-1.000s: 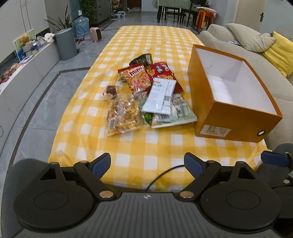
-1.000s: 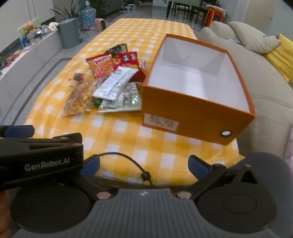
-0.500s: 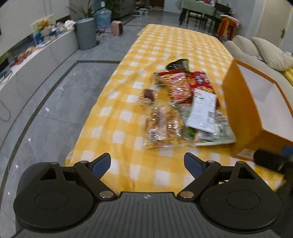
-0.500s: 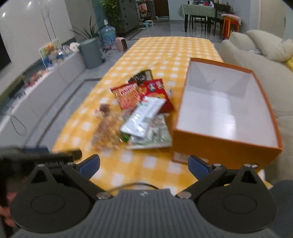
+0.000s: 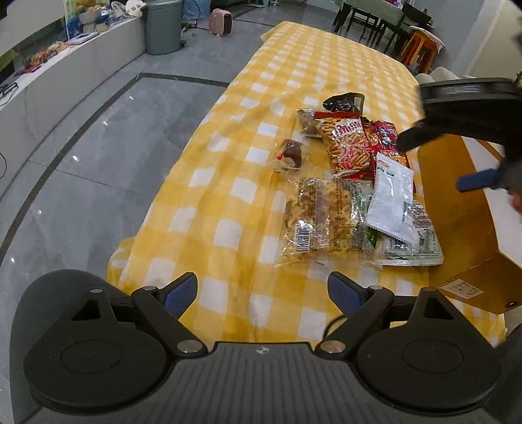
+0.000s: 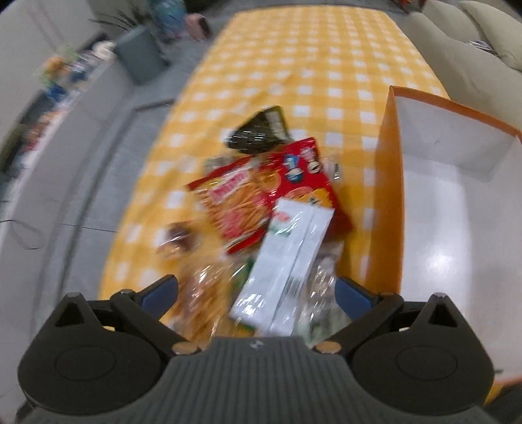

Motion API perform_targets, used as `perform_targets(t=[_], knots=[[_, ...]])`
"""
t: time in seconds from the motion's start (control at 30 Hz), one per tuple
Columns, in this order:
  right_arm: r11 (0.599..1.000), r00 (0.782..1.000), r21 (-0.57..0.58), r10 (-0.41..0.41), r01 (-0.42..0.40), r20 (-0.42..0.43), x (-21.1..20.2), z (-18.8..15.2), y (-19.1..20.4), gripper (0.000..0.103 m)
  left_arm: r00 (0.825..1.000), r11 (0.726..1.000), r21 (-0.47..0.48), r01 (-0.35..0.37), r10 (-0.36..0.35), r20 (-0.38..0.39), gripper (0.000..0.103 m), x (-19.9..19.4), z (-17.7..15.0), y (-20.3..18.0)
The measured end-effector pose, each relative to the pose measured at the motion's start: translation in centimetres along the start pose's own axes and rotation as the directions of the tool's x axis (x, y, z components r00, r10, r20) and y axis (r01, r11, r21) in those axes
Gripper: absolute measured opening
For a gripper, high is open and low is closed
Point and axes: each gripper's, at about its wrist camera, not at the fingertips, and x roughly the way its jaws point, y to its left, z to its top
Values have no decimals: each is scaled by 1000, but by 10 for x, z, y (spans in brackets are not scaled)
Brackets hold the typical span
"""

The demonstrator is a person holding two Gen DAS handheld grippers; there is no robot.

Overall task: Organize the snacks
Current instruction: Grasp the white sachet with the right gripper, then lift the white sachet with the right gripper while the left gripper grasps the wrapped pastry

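A pile of snack packets lies on the yellow checked tablecloth [image 5: 228, 182]: a white packet [image 5: 391, 199] [image 6: 287, 261] on top, a red stick-snack bag [image 5: 345, 146] [image 6: 238, 202], a red bag [image 6: 303, 176], a clear bag of golden snacks [image 5: 326, 215], a black packet [image 5: 344, 102] [image 6: 257, 130] and a small dark wrapped sweet [image 5: 290, 155]. An open orange box [image 6: 388, 195] [image 5: 456, 228] stands right of the pile. My left gripper [image 5: 262, 290] is open over the table's near edge. My right gripper [image 6: 256, 288] is open and hovers over the pile; its view is blurred.
A grey bin [image 5: 163, 26] and a low white shelf [image 5: 65, 65] stand on the floor to the left. A sofa [image 6: 473, 49] runs along the table's right side. Dining chairs [image 5: 375, 19] stand beyond the far end.
My right gripper has moved forward and left, over the snack pile. My left gripper has shifted left, so the box is now at the right edge of its view.
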Motion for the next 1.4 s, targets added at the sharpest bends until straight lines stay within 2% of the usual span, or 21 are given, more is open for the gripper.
perform_targets(t=[0.07, 0.23, 0.33, 0.47, 0.67, 0.77, 0.9, 1.07, 1.17, 1.27, 1.4], knots=[[998, 998, 15, -55, 56, -38, 23, 13, 3, 99, 1000, 1000, -10, 3, -3, -7, 103, 1, 0, 3], [988, 985, 71, -131, 139, -111, 67, 27, 5, 92, 999, 999, -41, 28, -29, -27, 103, 4, 1, 12], [973, 973, 99, -198, 210, -115, 79, 27, 0, 90, 999, 998, -55, 39, -41, -32, 103, 4, 2, 15], [966, 965, 89, -233, 245, -121, 93, 23, 0, 87, 999, 997, -68, 26, -28, -36, 103, 5, 3, 18], [954, 949, 21, -296, 300, -110, 103, 20, 4, 74, 999, 996, -86, 19, -23, -46, 103, 8, 5, 20], [950, 946, -16, -311, 311, -89, 100, 16, 6, 63, 999, 996, -85, 14, -17, -43, 103, 8, 4, 19], [956, 954, -6, -293, 293, -69, 92, 14, 0, 56, 999, 998, -66, 22, -24, -35, 103, 6, 2, 16], [962, 964, -65, -266, 265, 0, 72, 6, 5, 54, 999, 996, -79, 43, -44, -18, 103, 4, 2, 16], [977, 978, -49, -206, 207, 23, 56, 2, 3, 54, 996, 990, -113, 87, -89, -10, 103, 4, 2, 20], [991, 989, -15, -133, 134, 56, 33, -3, -2, 54, 995, 986, -131, 99, -102, -16, 103, 4, 5, 20], [999, 993, 1, -40, 41, 114, -5, -14, -13, 54, 993, 979, -162, 120, -122, -2, 99, -4, 19, 14]])
